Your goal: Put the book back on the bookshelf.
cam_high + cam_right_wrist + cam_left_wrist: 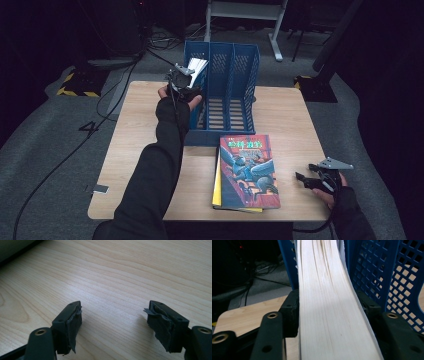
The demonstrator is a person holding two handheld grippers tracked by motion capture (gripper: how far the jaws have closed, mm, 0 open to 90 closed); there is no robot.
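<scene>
My left gripper [182, 82] is shut on a book [196, 66] with its white page edges showing, held at the leftmost slot of the blue file rack [227, 95]. In the left gripper view the book's page block [329, 307] runs up between the two black jaws, with the rack's perforated wall [402, 282] at the right. Two more books lie stacked flat on the wooden table [135, 130]: a colourful illustrated one [247, 170] on top of a yellow one [216, 187]. My right gripper [301, 179] rests open low over the table [112, 285] near its right front corner, with nothing between its jaws.
The rack has three slots and stands at the table's back middle. A small silver tag [100, 189] sits at the table's left front edge. Cables and yellow-black hazard tape [75, 92] lie on the grey floor at the left; a desk frame [245, 15] stands behind.
</scene>
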